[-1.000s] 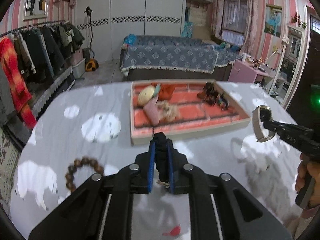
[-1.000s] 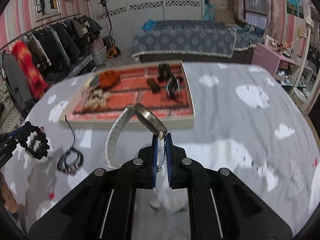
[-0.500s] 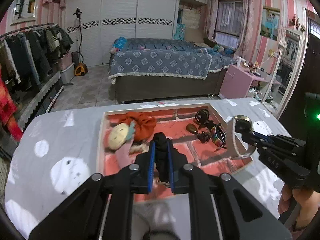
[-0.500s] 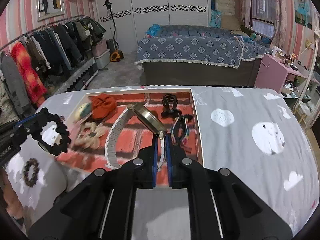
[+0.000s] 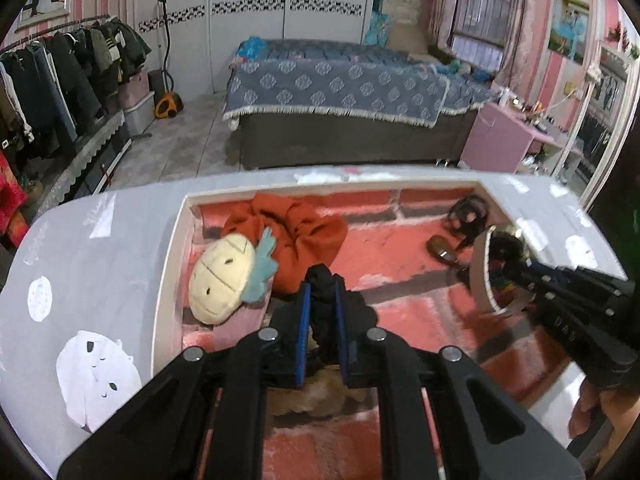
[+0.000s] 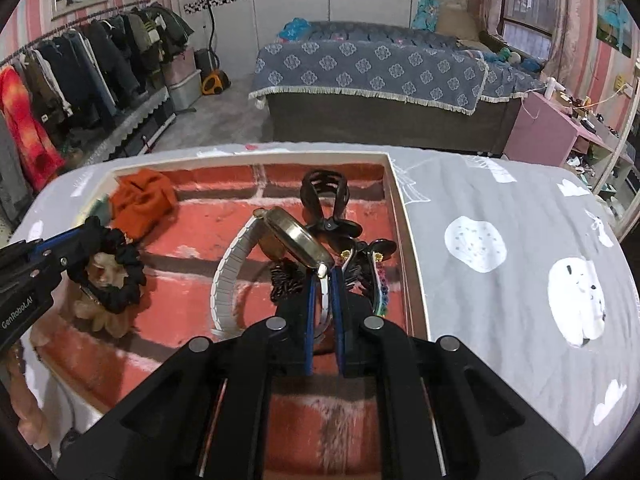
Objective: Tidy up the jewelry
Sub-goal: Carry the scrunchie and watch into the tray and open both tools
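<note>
A brick-patterned tray [image 6: 416, 280] sits on the grey table. Left gripper [image 5: 322, 312] clamps a black scrunchie [image 6: 108, 264]; right gripper [image 6: 322, 296] clamps a white-strap watch [image 6: 240, 264]. Both hover over the tray. Next: lower, then release.
</note>
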Available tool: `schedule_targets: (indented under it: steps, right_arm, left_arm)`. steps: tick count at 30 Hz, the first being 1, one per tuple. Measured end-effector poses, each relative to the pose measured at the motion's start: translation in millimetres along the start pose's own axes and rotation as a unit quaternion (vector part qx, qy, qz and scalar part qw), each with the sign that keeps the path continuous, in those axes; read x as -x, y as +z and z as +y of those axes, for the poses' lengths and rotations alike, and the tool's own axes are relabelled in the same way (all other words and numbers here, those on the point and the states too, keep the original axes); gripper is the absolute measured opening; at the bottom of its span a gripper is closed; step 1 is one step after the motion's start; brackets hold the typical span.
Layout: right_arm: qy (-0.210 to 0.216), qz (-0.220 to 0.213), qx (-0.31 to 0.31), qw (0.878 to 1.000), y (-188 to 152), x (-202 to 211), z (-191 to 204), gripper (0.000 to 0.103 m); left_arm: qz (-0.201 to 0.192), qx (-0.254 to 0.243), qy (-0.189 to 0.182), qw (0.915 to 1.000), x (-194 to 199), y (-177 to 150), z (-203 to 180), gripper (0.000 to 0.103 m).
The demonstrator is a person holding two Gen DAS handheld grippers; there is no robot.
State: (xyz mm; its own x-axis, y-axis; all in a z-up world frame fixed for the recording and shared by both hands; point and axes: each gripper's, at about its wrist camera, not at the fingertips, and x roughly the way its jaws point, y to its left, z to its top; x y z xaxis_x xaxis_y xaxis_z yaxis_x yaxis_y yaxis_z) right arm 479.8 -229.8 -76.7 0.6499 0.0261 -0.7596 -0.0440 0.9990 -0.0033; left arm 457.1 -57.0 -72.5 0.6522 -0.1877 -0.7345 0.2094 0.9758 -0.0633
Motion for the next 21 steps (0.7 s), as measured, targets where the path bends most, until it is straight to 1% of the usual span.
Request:
schedule_targets:
  steps: [5,10,12,17,18,19,20,21]
  right_arm:
    - [-0.010,-0.005,0.002,1.000,2,-8,-2,0.009]
    - [-0.004,-0.011,0.003,1.000,1,-10,-4,0.010]
    - [0.002,-0.013,0.002,1.000,0,-11,-5,0.011]
    - [0.011,-0.017,-0.007,1.000,0,-10,-9,0.014]
    - [0.013,-0.017,-0.009,1.000,0,-10,-11,0.017]
    - [0.015,-0.016,-0.013,1.000,0,-9,-12,0.022]
    - [0.017,-0.018,-0.016,1.000,0,-7,-13,0.025]
    - [0.018,-0.020,-0.018,0.999,0,-5,-15,0.031]
  left_arm:
    - [0.017,-0.002,0.021,0.9996,-17,-3,4,0.013]
    - [0.023,0.006,0.022,0.9995,-24,-4,12,0.013]
    - [0.025,0.005,0.023,0.9994,-25,-5,13,0.015]
    - [0.027,0.009,0.021,0.9994,-23,-4,15,0.016]
    - [0.028,0.010,0.020,0.9994,-23,-3,14,0.016]
    - [0.029,0.011,0.020,0.9993,-23,-4,15,0.016]
    - [0.030,0.011,0.019,0.9993,-22,-4,15,0.016]
    - [0.032,0.012,0.017,0.9993,-22,-3,15,0.018]
